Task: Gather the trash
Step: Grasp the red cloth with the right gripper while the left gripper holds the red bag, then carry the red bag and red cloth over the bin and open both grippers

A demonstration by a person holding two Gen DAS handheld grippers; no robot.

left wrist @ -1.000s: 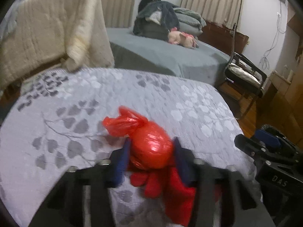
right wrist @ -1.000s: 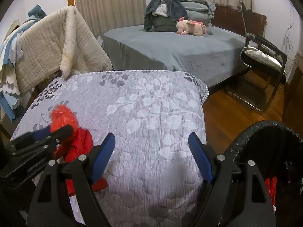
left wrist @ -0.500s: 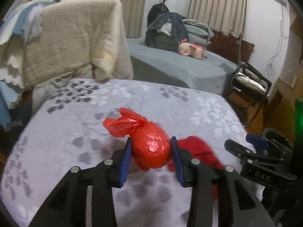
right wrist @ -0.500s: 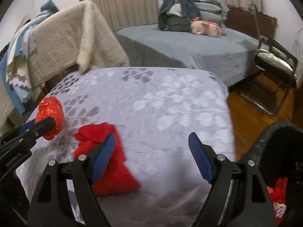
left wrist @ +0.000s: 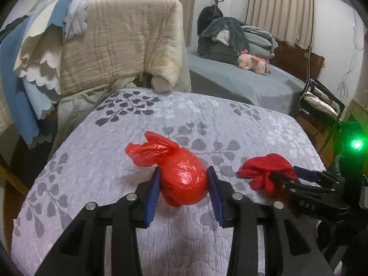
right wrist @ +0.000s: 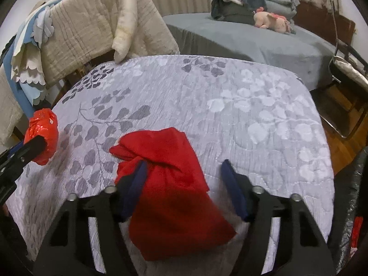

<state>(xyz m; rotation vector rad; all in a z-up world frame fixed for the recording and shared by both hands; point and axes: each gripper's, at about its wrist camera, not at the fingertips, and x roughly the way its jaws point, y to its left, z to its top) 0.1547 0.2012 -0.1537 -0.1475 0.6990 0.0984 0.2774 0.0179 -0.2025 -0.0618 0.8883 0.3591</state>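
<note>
Red knotted plastic bag (left wrist: 184, 181) sits clamped in your left gripper (left wrist: 184, 195); your "DAS"-marked right gripper (right wrist: 184, 188), spread wide, straddles the red cloth (right wrist: 170, 179).

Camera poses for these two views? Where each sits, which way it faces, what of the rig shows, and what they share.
Left wrist: on the left gripper, looking forward over the quilted mattress toward the grey bed; its blue-padded fingers clamp the red plastic bag, with the right gripper at the right edge.
Right wrist: on the right gripper, facing the same way; its open fingers straddle the red cloth, with the left gripper at the left edge.
Shared: bag, cloth, mattress, bed, pink plush toy.
</note>
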